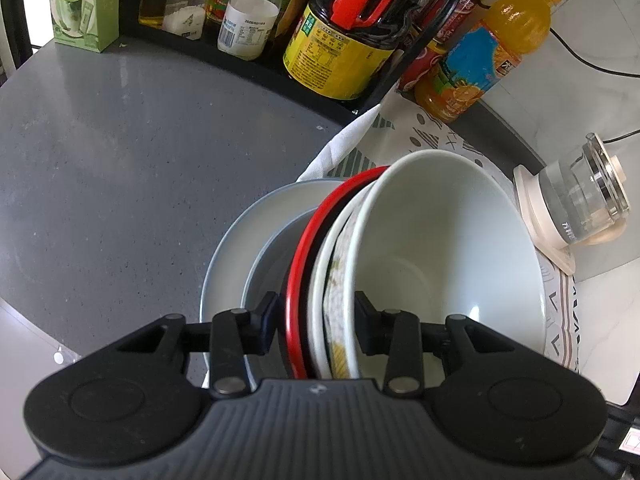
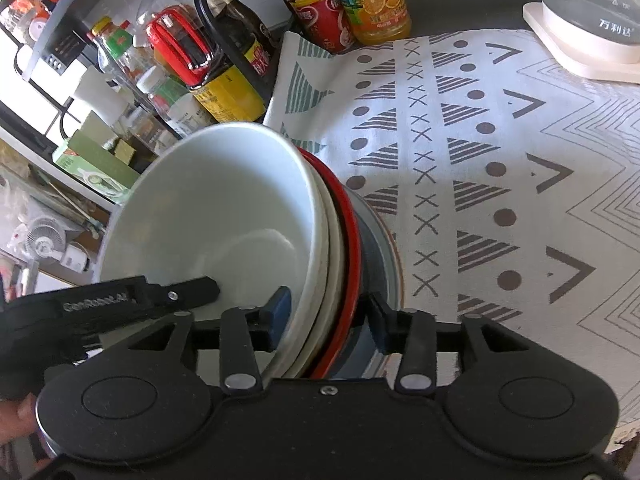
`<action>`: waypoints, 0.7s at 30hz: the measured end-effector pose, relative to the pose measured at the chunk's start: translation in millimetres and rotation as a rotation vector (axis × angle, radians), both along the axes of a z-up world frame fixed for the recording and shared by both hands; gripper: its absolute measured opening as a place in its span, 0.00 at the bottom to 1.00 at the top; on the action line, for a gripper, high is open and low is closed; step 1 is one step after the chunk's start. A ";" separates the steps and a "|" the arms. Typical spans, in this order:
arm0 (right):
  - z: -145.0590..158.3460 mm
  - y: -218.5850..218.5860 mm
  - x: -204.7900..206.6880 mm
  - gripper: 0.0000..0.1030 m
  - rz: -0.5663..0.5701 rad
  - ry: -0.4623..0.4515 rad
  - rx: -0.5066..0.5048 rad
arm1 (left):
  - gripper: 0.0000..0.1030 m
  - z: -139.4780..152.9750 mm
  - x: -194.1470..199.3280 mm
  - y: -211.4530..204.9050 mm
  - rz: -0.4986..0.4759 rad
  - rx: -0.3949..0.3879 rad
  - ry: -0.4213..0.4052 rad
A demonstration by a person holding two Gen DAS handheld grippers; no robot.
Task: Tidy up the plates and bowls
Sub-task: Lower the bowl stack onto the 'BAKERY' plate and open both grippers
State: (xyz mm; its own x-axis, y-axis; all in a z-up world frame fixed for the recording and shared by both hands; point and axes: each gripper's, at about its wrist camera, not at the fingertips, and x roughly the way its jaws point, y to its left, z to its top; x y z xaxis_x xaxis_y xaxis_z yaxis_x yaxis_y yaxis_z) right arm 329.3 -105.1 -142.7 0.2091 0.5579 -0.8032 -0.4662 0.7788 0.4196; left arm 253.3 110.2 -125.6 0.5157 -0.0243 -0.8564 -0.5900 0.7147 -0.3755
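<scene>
A nested stack of dishes is held up between both grippers. On top is a white bowl, under it a patterned white bowl, a red-rimmed black bowl and a grey-blue plate. My left gripper is shut on the stack's rims. In the right wrist view the same white bowl, red-rimmed bowl and grey plate show. My right gripper is shut on the opposite side of the stack. The left gripper's finger reaches into the white bowl.
Grey countertop at left. Patterned cloth at right. A black rack with sauce bottles stands behind. An orange juice bottle, a red can and a glass kettle on a cream base stand beside the cloth.
</scene>
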 end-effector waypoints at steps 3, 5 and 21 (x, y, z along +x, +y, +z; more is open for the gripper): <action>1.7 -1.8 -2.9 0.44 0.000 -0.018 0.008 | 0.37 0.3 -0.2 -0.2 0.003 0.007 -0.001; 4.7 -3.6 -4.5 0.44 -0.005 -0.032 0.014 | 0.37 3.0 -1.2 -0.4 -0.001 0.018 -0.016; 50.9 -38.3 -30.0 0.77 -0.110 -0.198 0.080 | 0.65 40.5 -9.6 -6.2 -0.052 0.144 -0.073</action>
